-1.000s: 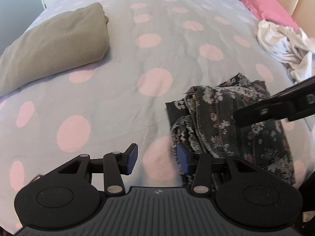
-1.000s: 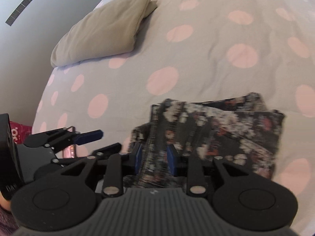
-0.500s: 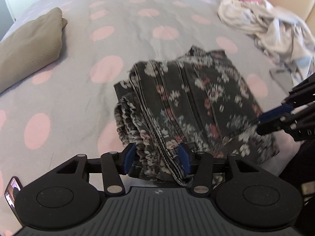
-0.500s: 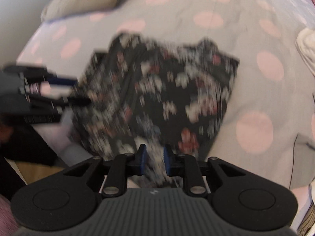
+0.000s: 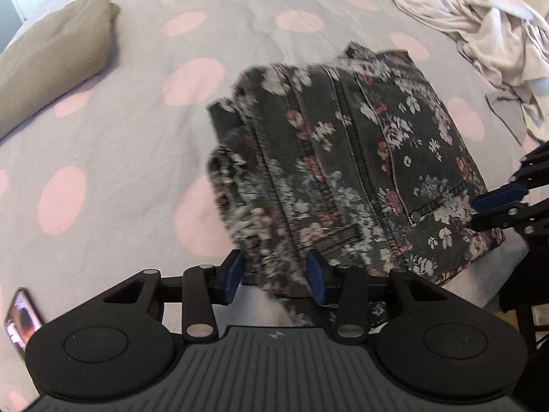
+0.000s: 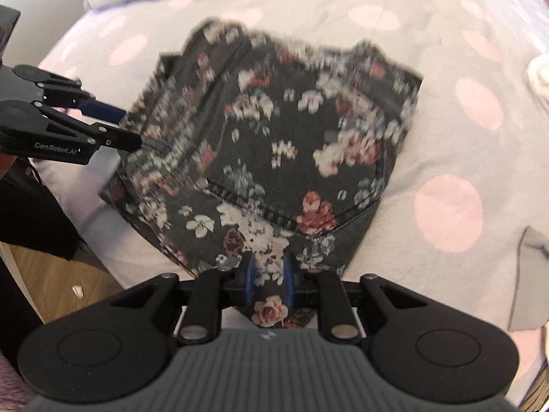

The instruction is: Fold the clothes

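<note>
A folded dark floral garment point(image 5: 360, 158) lies on the polka-dot bedspread point(image 5: 144, 144), blurred by motion along its left folds. My left gripper point(image 5: 274, 274) is shut on the thick folded edge nearest it. In the right wrist view, the left gripper point(image 6: 127, 127) holds the garment's left side. My right gripper point(image 6: 267, 274) is shut on the near corner of the floral garment point(image 6: 274, 144). In the left wrist view, the right gripper point(image 5: 480, 206) grips the garment's right edge.
A folded khaki garment point(image 5: 51, 58) rests at the far left of the bed. A crumpled white garment point(image 5: 487, 31) lies at the far right. A phone point(image 5: 20, 316) sits near the left gripper. The bed's edge and the wooden floor point(image 6: 58, 271) lie below left.
My left gripper, open beside the garment a second ago, has shut on its folded edge. The right gripper has shifted to the garment's near corner. The garment now moves, held by both.
</note>
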Available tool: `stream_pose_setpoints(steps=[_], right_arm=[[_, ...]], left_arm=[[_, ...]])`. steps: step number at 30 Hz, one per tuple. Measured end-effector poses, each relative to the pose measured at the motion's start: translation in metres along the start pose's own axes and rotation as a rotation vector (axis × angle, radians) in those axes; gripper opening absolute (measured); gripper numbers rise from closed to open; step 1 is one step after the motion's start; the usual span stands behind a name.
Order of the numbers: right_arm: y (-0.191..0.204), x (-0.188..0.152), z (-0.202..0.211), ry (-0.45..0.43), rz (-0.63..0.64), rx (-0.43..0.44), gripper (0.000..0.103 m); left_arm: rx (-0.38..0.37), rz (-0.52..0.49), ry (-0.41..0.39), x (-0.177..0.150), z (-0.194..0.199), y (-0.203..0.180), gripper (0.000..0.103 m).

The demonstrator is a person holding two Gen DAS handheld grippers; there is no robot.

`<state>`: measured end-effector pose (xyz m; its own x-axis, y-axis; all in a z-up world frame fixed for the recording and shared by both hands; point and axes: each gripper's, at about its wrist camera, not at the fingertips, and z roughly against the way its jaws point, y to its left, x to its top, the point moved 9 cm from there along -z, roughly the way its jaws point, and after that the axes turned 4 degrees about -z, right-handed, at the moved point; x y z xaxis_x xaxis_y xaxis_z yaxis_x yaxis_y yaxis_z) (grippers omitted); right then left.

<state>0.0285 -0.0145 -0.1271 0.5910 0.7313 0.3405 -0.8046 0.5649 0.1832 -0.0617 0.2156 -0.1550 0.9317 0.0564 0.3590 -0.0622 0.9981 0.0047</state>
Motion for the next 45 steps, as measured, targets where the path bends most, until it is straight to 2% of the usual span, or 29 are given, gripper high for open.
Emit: stream_pose_setpoints(steps=[4,7,11,13,16,21,28,30,32,37,39,40,41,42,43,45], right_arm=[[-0.018,0.021,0.015,-0.101,-0.06,-0.035,0.021],[-0.033,0.037,0.027,-0.176,-0.106,-0.064,0.021],[-0.059,0.064,0.023,-0.22,-0.199,-0.121,0.02],[-0.062,0.076,0.017,-0.237,-0.237,-0.11,0.02],[-0.065,0.095,0.011,-0.261,-0.24,-0.089,0.02],[-0.056,0.113,-0.015,-0.221,-0.203,-0.063,0.02],[-0.057,0.118,-0.047,-0.15,-0.178,-0.058,0.02],[-0.054,0.117,-0.052,-0.141,-0.14,-0.073,0.02],[-0.053,0.116,-0.056,-0.138,-0.121,-0.083,0.019],[-0.051,0.116,-0.049,-0.159,-0.141,-0.092,0.02],[-0.05,0.115,-0.041,-0.181,-0.148,-0.091,0.021],[-0.05,0.114,-0.036,-0.193,-0.158,-0.087,0.021],[-0.052,0.113,-0.029,-0.207,-0.171,-0.084,0.024],[-0.054,0.112,-0.023,-0.223,-0.187,-0.081,0.03],[-0.057,0.11,-0.018,-0.236,-0.204,-0.078,0.034],[-0.064,0.106,-0.011,-0.244,-0.242,-0.076,0.041]], left_arm=[[-0.068,0.086,-0.109,0.023,0.024,0.013,0.039],[-0.061,0.118,-0.173,0.047,0.025,0.017,0.039],[-0.078,0.145,-0.227,0.077,0.014,0.011,0.039],[-0.096,0.14,-0.248,0.093,0.006,0.004,0.039],[-0.08,0.124,-0.271,0.109,-0.005,-0.002,0.039],[-0.055,0.169,-0.202,0.112,-0.032,0.007,0.034],[-0.053,0.154,-0.103,0.098,-0.058,0.012,0.03],[-0.044,0.145,-0.094,0.096,-0.061,0.013,0.027],[-0.04,0.152,-0.093,0.095,-0.062,0.016,0.018],[-0.046,0.149,-0.133,0.095,-0.05,0.016,0.018],[-0.051,0.16,-0.163,0.093,-0.039,0.018,0.022],[-0.05,0.178,-0.183,0.092,-0.032,0.021,0.032],[-0.05,0.196,-0.203,0.09,-0.025,0.025,0.054],[-0.032,0.209,-0.228,0.088,-0.017,0.03,0.062],[-0.008,0.212,-0.252,0.084,-0.01,0.035,0.066],[-0.001,0.22,-0.265,0.074,-0.003,0.042,0.066]])
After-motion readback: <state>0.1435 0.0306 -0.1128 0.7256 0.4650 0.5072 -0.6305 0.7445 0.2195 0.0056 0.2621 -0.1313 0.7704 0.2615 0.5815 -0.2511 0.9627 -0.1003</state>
